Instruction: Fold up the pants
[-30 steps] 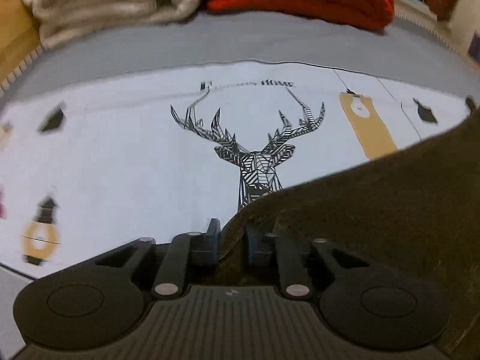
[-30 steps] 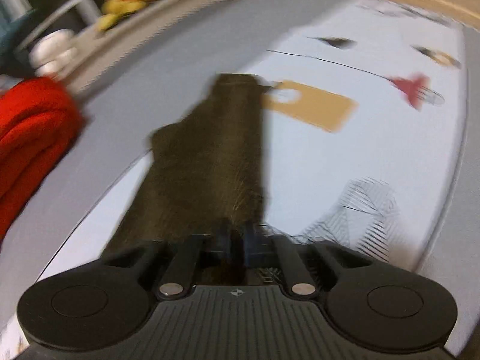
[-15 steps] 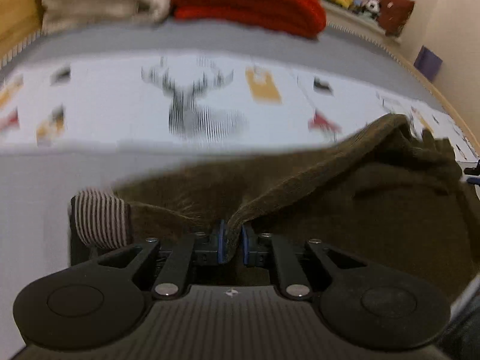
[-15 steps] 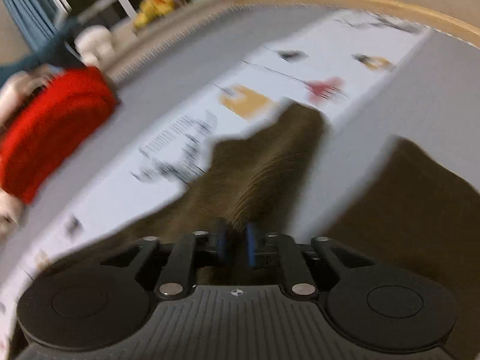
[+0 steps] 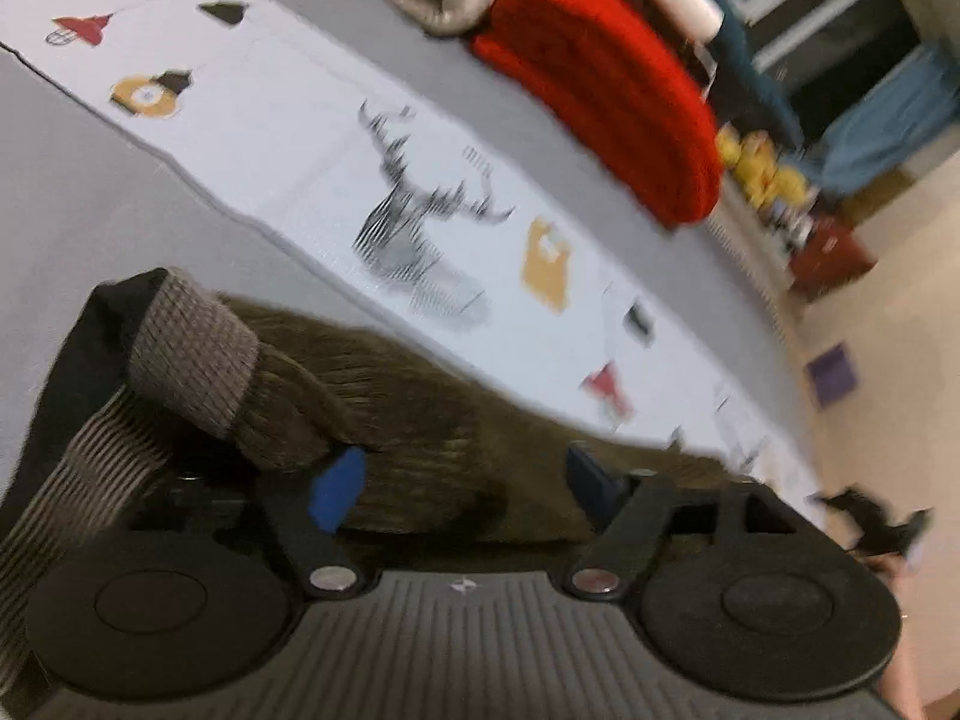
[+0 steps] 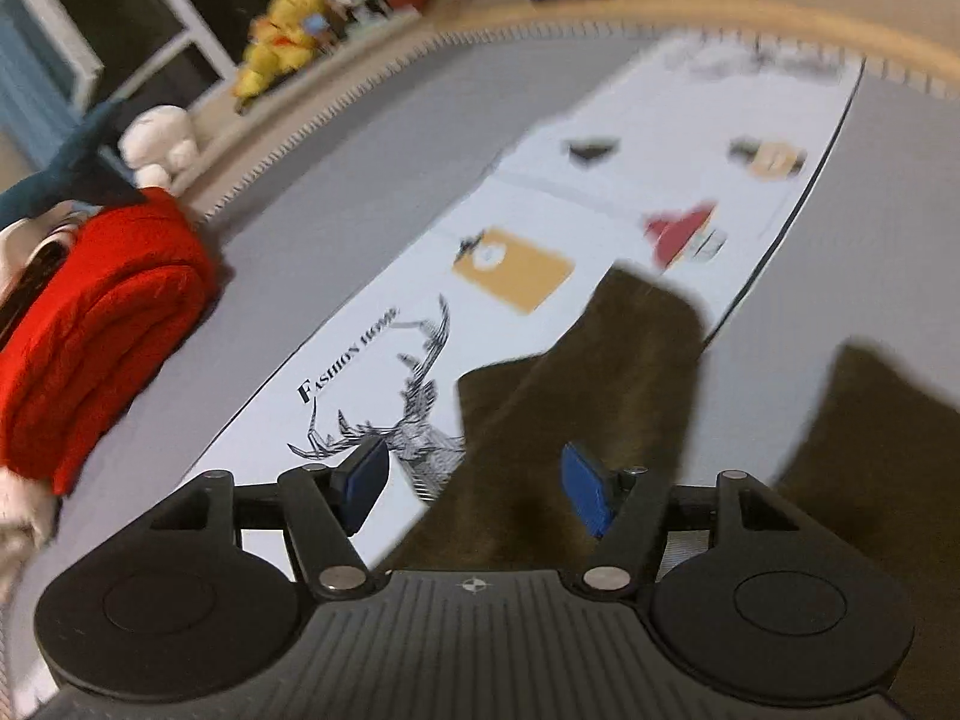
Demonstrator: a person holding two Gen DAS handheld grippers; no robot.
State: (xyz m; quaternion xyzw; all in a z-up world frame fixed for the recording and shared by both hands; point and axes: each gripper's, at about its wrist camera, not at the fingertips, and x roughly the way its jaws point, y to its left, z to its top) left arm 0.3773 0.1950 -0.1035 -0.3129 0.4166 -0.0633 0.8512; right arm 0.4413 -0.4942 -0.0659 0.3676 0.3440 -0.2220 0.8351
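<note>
Brown pants (image 5: 420, 456) beneath spread left hand-held gripper (image 5: 462, 483)

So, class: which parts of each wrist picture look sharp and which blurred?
Left wrist view: tongs fairly sharp; pants, deer print and red blanket smeared. Right wrist view: tongs and deer print sharp; far mat prints blurred.
</note>
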